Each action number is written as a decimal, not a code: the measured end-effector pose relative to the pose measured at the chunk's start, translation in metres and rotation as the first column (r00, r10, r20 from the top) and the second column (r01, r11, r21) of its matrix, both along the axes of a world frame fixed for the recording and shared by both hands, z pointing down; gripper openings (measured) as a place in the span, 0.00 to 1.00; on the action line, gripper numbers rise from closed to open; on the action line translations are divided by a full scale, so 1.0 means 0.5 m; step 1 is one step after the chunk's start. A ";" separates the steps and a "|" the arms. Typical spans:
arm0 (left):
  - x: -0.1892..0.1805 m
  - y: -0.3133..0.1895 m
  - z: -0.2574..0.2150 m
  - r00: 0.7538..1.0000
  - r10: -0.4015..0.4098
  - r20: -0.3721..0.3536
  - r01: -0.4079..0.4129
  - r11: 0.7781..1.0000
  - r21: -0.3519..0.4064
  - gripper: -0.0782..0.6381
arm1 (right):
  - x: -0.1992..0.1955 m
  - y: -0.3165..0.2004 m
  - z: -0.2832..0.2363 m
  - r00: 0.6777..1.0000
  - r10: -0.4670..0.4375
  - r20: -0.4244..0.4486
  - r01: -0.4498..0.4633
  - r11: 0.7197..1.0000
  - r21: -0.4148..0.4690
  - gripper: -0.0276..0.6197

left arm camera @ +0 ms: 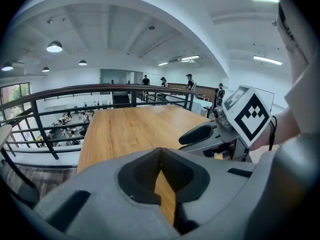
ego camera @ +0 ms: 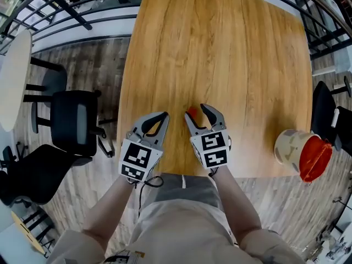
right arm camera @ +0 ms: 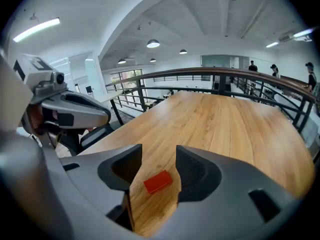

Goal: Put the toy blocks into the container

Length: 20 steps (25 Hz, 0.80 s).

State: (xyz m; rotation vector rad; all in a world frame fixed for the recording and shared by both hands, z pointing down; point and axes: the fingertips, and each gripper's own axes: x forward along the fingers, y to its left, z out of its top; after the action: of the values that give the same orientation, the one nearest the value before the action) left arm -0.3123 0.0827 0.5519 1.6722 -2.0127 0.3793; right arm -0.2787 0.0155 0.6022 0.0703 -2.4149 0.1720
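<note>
- Right tongs (right arm camera: 159, 156), open: 1 red toy block (right arm camera: 158, 182) flat on the tabletop (ego camera: 220, 48) between them, untouched and lying askew.
- Left tongs (left arm camera: 160, 154), closed and empty, just beside.
- Square up to the block, lower, centre, then close gently across its narrow width.
- Lift level before carrying to the container (ego camera: 291, 147), well apart at the tabletop's right edge.

table (ego camera: 220, 48): one recorded, wooden.
red block (right arm camera: 158, 182): one counted, lying on the table near its front edge.
container (ego camera: 290, 147): one counted, at the table's near right corner.
grippers: two counted, left gripper (ego camera: 164, 115) and right gripper (ego camera: 196, 113), both over the table's near edge.
black chairs (ego camera: 74, 120): two counted left of the table.
</note>
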 end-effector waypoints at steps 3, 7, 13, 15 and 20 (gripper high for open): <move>-0.001 -0.001 0.028 1.000 0.006 -0.009 -0.006 1.000 -0.016 0.13 | -0.001 0.004 0.042 0.999 0.019 -0.029 -0.019 1.000 0.000 0.35; -0.007 0.000 0.056 1.000 0.007 -0.021 -0.008 0.999 -0.033 0.13 | -0.005 0.009 0.089 0.997 0.057 -0.061 -0.058 0.998 -0.017 0.35; -0.003 0.000 0.089 0.999 0.007 -0.041 -0.009 0.999 -0.051 0.13 | 0.000 0.003 0.152 0.984 0.138 -0.113 -0.143 0.989 -0.038 0.36; -0.005 0.002 0.097 0.999 0.007 -0.046 -0.010 0.998 -0.056 0.13 | 0.001 0.005 0.171 0.978 0.161 -0.129 -0.169 0.984 -0.053 0.36; -0.008 0.008 0.116 0.998 0.002 -0.058 -0.006 0.998 -0.070 0.13 | 0.004 0.009 0.198 0.968 0.189 -0.163 -0.197 0.980 -0.035 0.36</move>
State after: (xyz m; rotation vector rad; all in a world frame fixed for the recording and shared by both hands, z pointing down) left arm -0.3165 0.0867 0.6100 1.6260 -1.9325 0.3937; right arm -0.2768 0.0198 0.7014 0.2863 -2.2412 0.3055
